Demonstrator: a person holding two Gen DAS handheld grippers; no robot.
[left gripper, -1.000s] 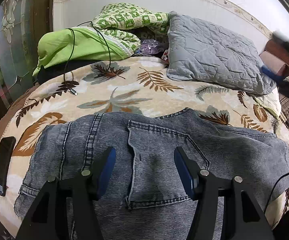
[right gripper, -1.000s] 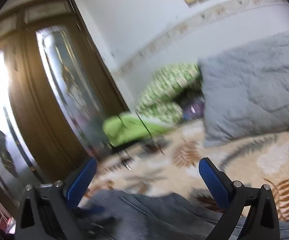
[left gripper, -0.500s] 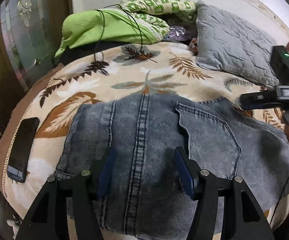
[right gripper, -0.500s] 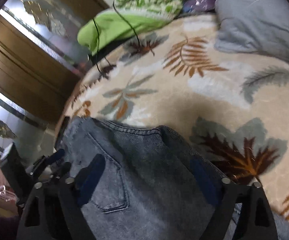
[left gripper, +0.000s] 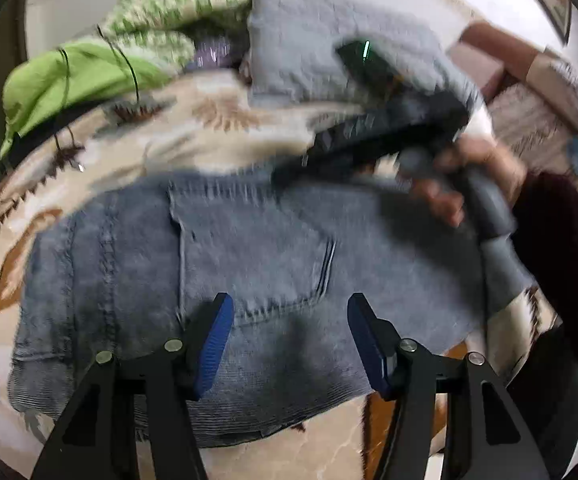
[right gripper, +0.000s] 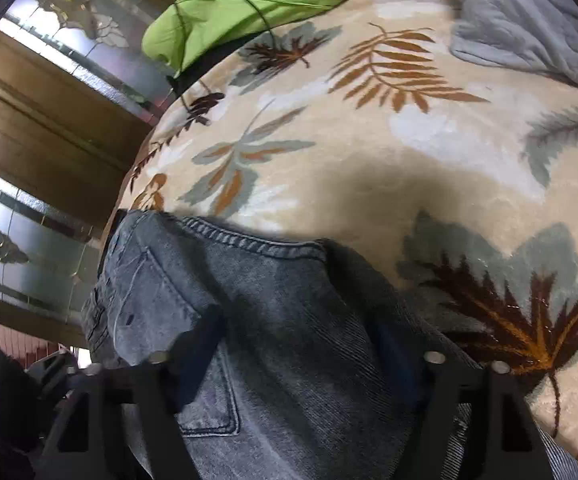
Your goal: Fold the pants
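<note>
Lying flat on the bed point(right gripper: 369, 168) for folding, pants point(left gripper: 249, 264) under both hands: right tool point(right gripper: 301, 344) closing onto the waist denim, left tool point(left gripper: 289, 336) released, poised above the back pocket.

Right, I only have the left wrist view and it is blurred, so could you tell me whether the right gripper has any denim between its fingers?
Observer: Yes. In the right wrist view a ridge of the jeans stands between the fingers of the right gripper. Its jaws are closing, and I cannot tell if the pads press yet.
Operator: Thank you. Which part of the jeans is that?
Observer: Just below the stitched top edge, beside a back pocket.
</note>
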